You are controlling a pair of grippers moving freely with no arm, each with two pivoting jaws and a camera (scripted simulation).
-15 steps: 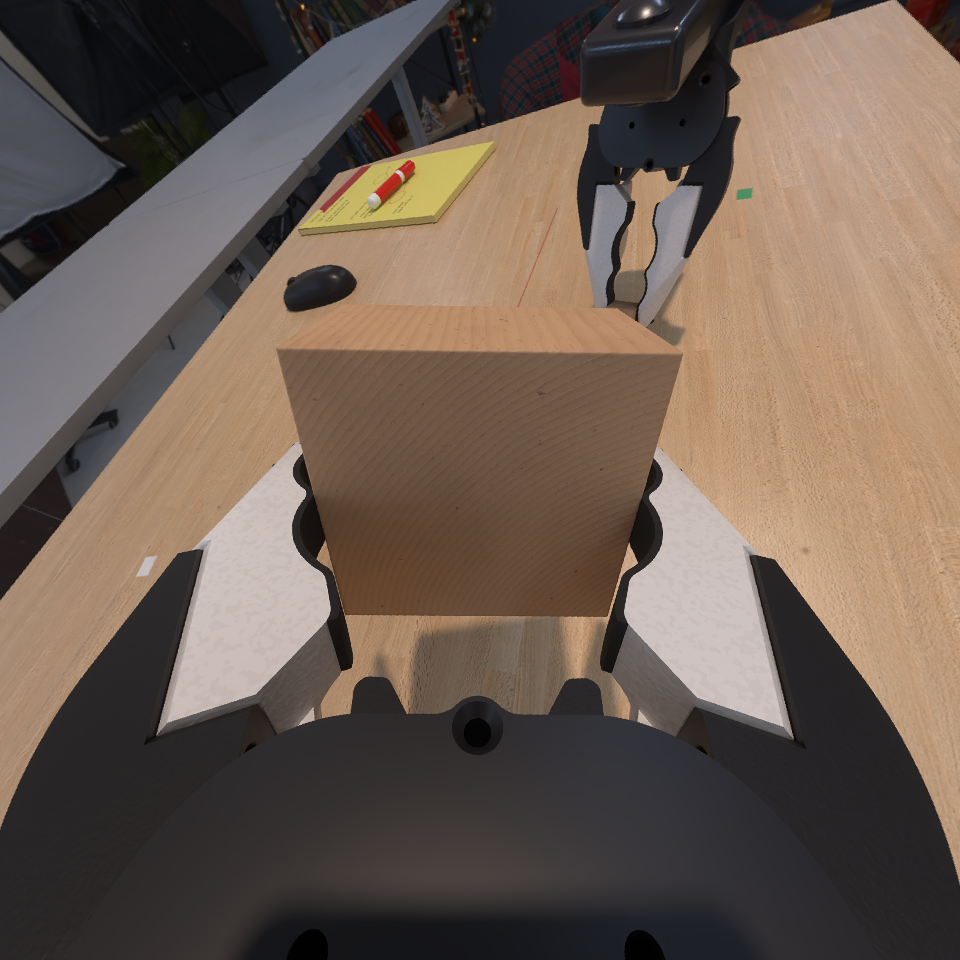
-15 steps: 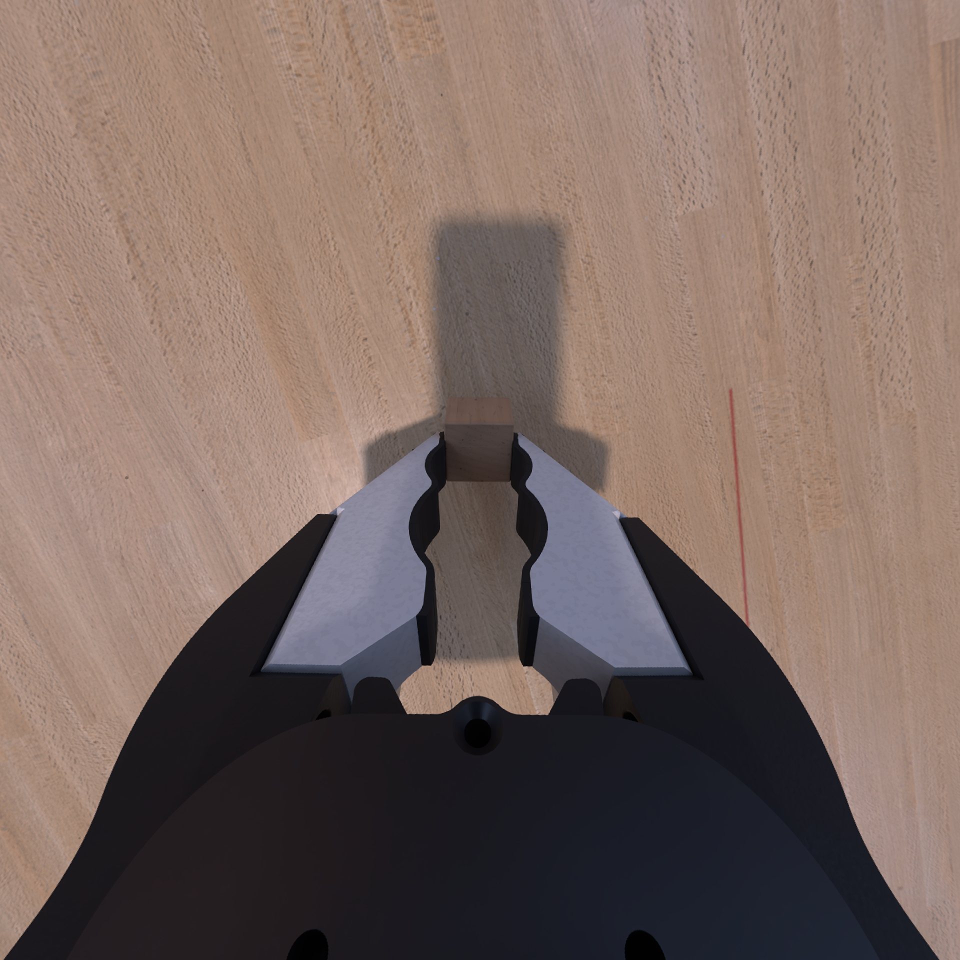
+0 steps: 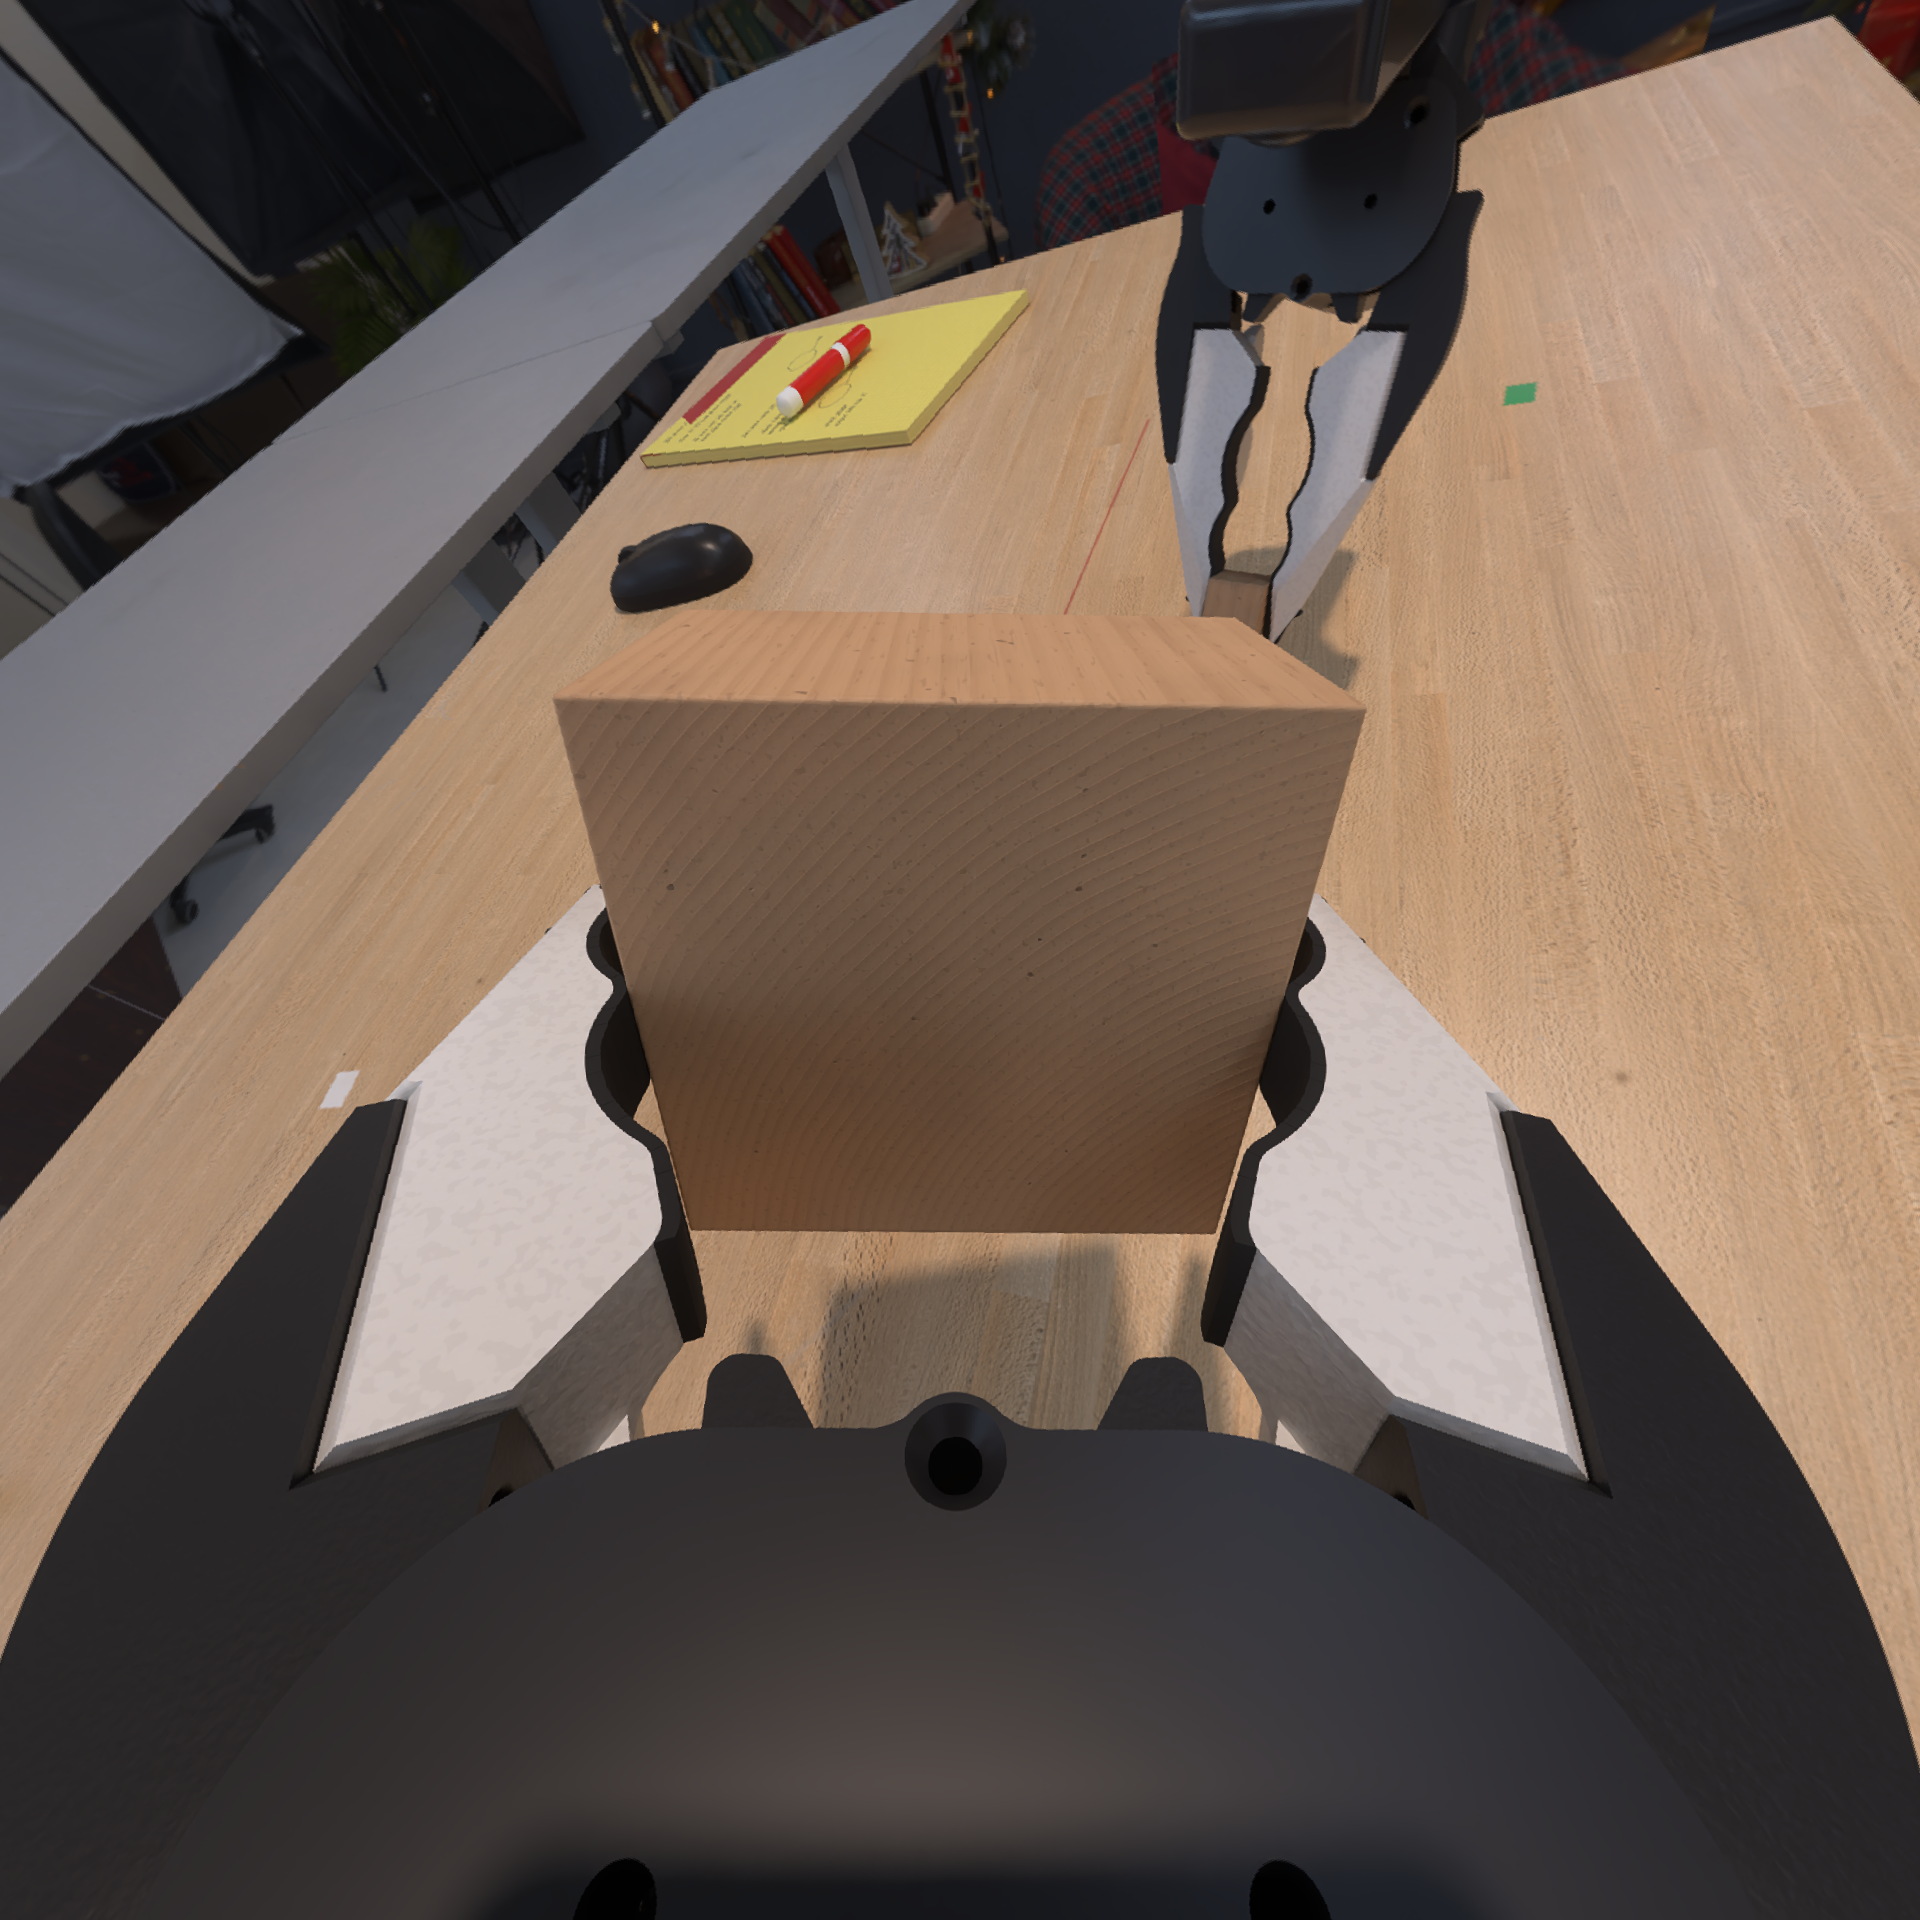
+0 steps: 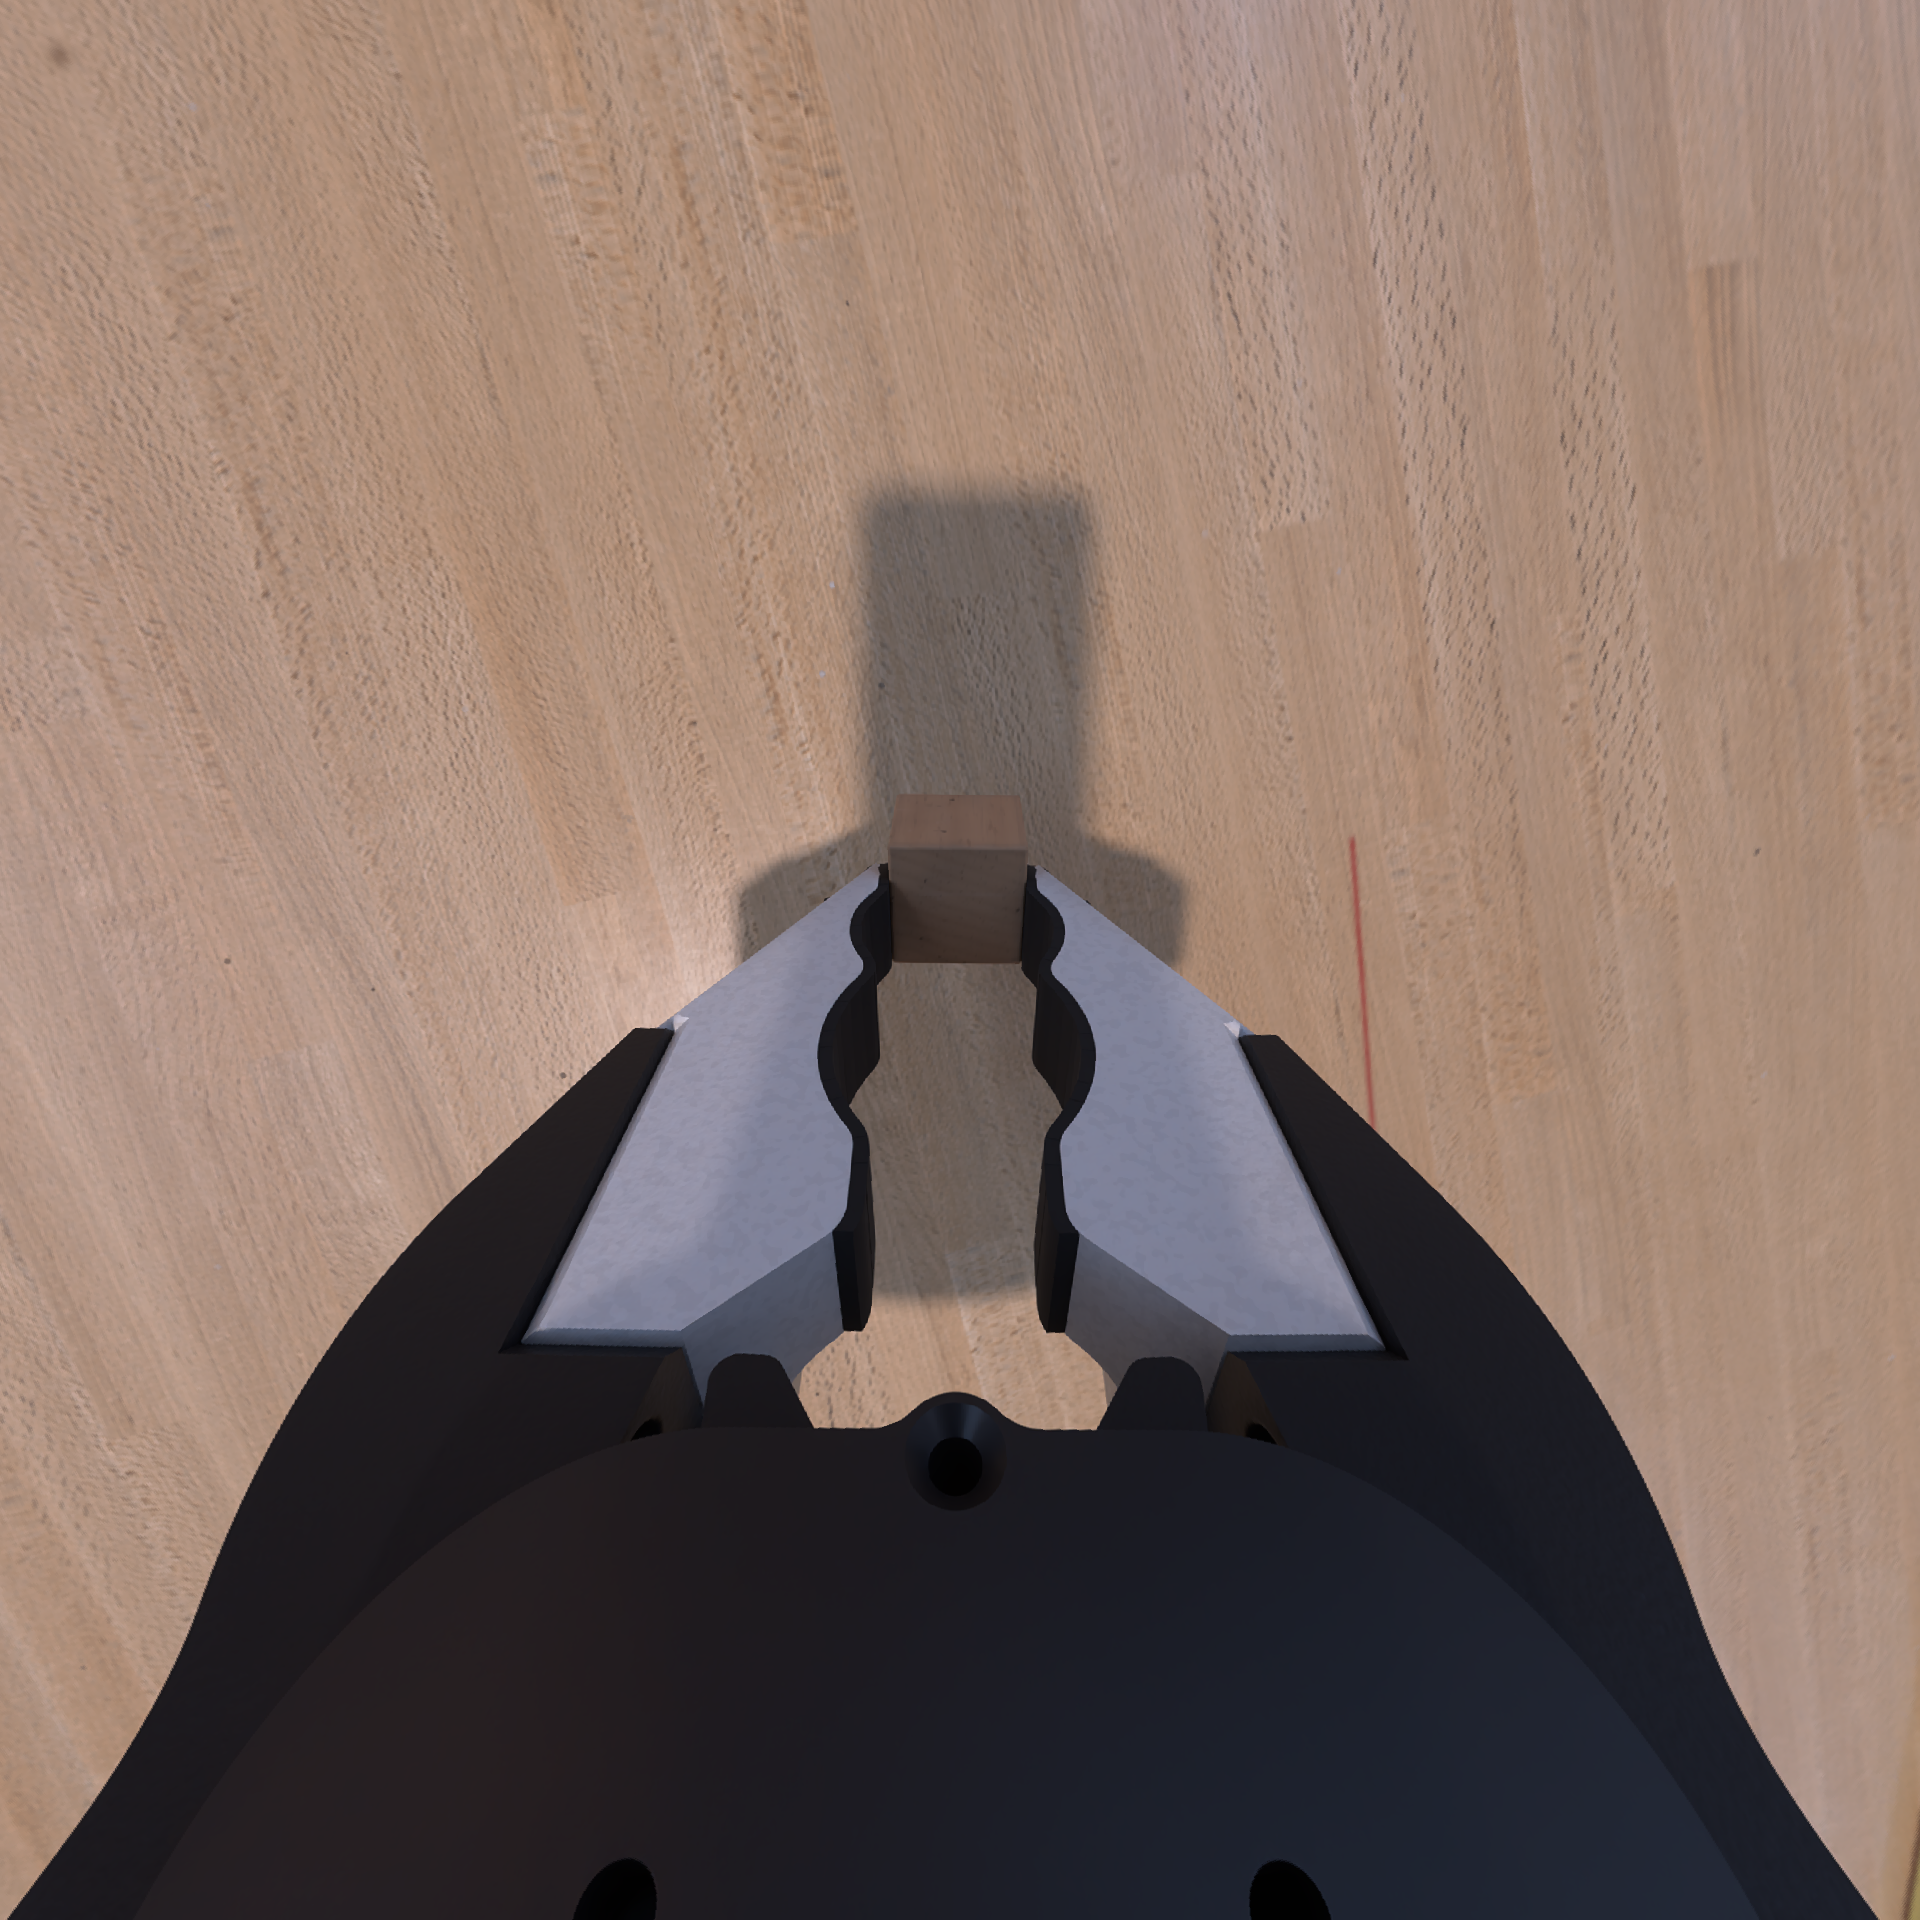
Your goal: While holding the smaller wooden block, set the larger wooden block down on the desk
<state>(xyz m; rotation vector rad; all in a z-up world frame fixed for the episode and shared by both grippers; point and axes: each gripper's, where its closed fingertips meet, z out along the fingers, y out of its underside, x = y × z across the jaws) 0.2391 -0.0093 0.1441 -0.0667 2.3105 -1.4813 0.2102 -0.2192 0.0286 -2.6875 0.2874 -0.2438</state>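
Observation:
The larger wooden block (image 3: 956,935) stands upright between the white fingers (image 3: 499,1195) of my left gripper (image 3: 956,925), which is shut on its two sides. Its lower edge is close over the wooden desk (image 3: 1610,935), with a shadow beneath; I cannot tell whether it touches. My right gripper (image 4: 956,894) points down at the desk (image 4: 416,520) and is shut on the smaller wooden block (image 4: 954,883) at its fingertips, above its own shadow. The right gripper (image 3: 1242,592) also shows in the left wrist view, just behind the large block, with the small block (image 3: 1236,605) at its tips.
A black mouse (image 3: 681,566) and a yellow notepad (image 3: 883,395) with a red marker (image 3: 824,381) lie at the far left. A thin red line (image 3: 1107,520) (image 4: 1363,987) and a green square (image 3: 1519,393) mark the desk. A grey counter (image 3: 312,499) runs beyond the desk's left edge.
The left wrist view has shifted slightly, so the mouse and notepad sit further right. In the right wrist view the red line has moved closer to the fingers. Both grips are unchanged.

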